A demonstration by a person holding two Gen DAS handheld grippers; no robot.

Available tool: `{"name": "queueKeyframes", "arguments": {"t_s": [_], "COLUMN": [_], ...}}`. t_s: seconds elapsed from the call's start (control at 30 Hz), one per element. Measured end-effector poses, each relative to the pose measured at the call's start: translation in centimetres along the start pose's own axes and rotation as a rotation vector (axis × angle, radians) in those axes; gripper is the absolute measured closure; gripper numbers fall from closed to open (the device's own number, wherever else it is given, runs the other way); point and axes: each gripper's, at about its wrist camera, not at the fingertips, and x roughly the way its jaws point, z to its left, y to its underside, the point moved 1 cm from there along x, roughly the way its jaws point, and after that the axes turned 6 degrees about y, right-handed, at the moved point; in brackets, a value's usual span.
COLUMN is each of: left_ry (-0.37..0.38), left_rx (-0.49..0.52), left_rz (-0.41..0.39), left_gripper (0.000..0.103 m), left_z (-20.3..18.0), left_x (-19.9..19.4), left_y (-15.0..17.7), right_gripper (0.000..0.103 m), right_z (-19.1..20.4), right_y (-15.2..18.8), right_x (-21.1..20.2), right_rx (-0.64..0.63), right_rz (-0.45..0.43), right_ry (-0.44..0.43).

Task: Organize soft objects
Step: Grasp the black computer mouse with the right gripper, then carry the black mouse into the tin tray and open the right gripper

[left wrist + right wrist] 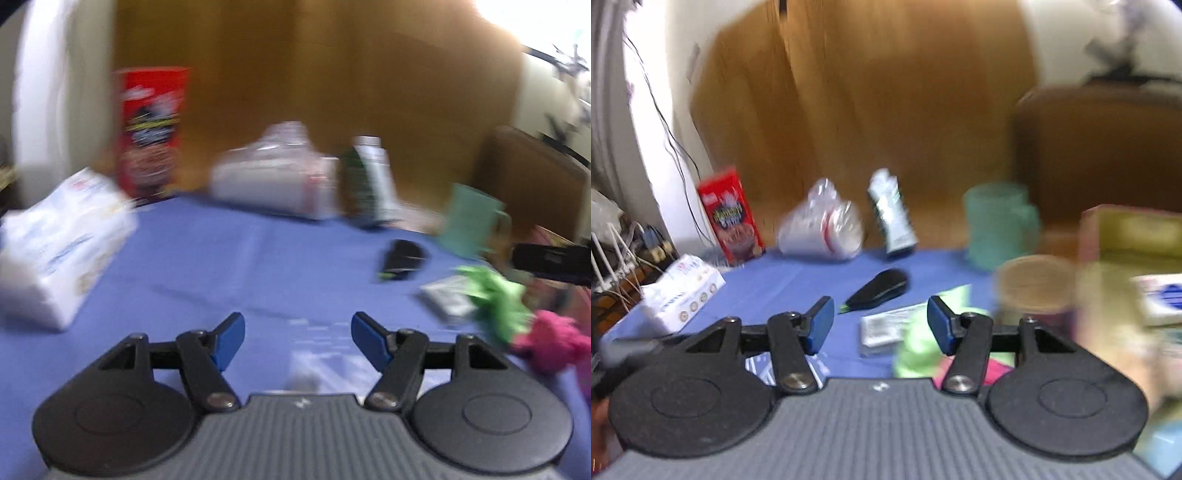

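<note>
Both hand-held grippers are held low over the blue bench (229, 251), pointing far. The left hand-held gripper (297, 338) is spread wide and empty; the green cloth (495, 295) and pink cloth (550, 343) lie to its right. The right hand-held gripper (881, 325) is likewise wide and empty, the green cloth (919, 350) just under its right finger. The cloths' long axes cannot be told through blur.

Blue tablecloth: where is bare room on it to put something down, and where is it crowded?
The widest bare patch of the blue tablecloth lies between the white tissue pack on the left and the black mouse. The right side is crowded: the flat white packet, green soft item and pink soft item lie close together.
</note>
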Motion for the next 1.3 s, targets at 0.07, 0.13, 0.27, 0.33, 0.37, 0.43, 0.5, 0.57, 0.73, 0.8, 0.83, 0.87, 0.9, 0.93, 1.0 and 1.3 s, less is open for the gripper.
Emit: {"name": "queueKeyframes", "arguments": {"t_s": [0.07,0.13,0.27,0.33,0.37,0.43,0.5,0.57,0.73,0.8,0.83,0.87,0.9,0.93,1.0,1.3], "left_ry": [-0.002,0.015,0.060,0.074,0.080,0.088,0.094,0.103,0.162,0.209,0.227,0.260,0.301,0.337,0.390,0.459], "left_rx": [-0.056,-0.092,-0.075,-0.085,-0.097,-0.128,-0.166,-0.193,-0.160,-0.116,-0.104,-0.098,-0.101,-0.103,-0.075,-0.019], "left_rz": [-0.005,-0.017,-0.073,-0.074,-0.072,-0.068,-0.062,-0.053,-0.012,0.031,0.047,0.072,0.102,0.131,0.197,0.366], "left_gripper": [0.038,0.039,0.038,0.038,0.038,0.038,0.037,0.037,0.035,0.035,0.035,0.035,0.035,0.035,0.035,0.043], "left_z": [1.5,2.3,2.2,2.3,2.6,3.1,3.7,4.1,3.6,2.4,1.8,0.9,-0.1,-1.0,-3.4,-10.5], "left_x": [0.3,0.3,-0.1,-0.2,-0.2,-0.2,-0.1,-0.1,0.0,0.0,-0.2,-0.6,-1.1,-1.5,-2.4,-2.9], "left_y": [0.2,0.4,0.3,0.3,0.3,0.3,0.3,0.4,0.7,0.9,1.0,1.2,1.5,1.6,1.9,4.3], "right_gripper": [0.044,0.041,0.024,0.040,0.050,0.061,0.062,0.062,0.061,0.061,0.061,0.061,0.061,0.061,0.061,0.061], "right_z": [1.8,3.0,4.5,5.1,5.5,6.2,6.6,7.4,8.6,7.9,7.1,6.3,5.9,5.1,3.9,1.0], "right_y": [-1.1,-1.9,-2.1,-1.6,-1.3,-0.7,-0.1,1.2,5.4,6.9,7.8,8.4,8.7,9.3,9.9,11.5], "right_x": [4.4,8.7,14.6,15.5,15.7,15.1,13.7,11.5,4.8,1.5,-0.3,-1.6,-2.5,-3.9,-5.2,-7.6], "right_rx": [0.019,0.045,0.039,0.000,-0.056,-0.107,-0.135,-0.200,-0.297,-0.296,-0.283,-0.262,-0.240,-0.213,-0.152,-0.063], "right_rz": [0.066,0.125,0.224,0.204,0.198,0.192,0.202,0.204,0.207,0.195,0.191,0.187,0.175,0.167,0.165,0.114], "right_ry": [0.024,0.080,0.215,0.257,0.262,0.212,0.152,0.087,-0.074,-0.097,-0.100,-0.098,-0.091,-0.079,-0.062,-0.039]}}
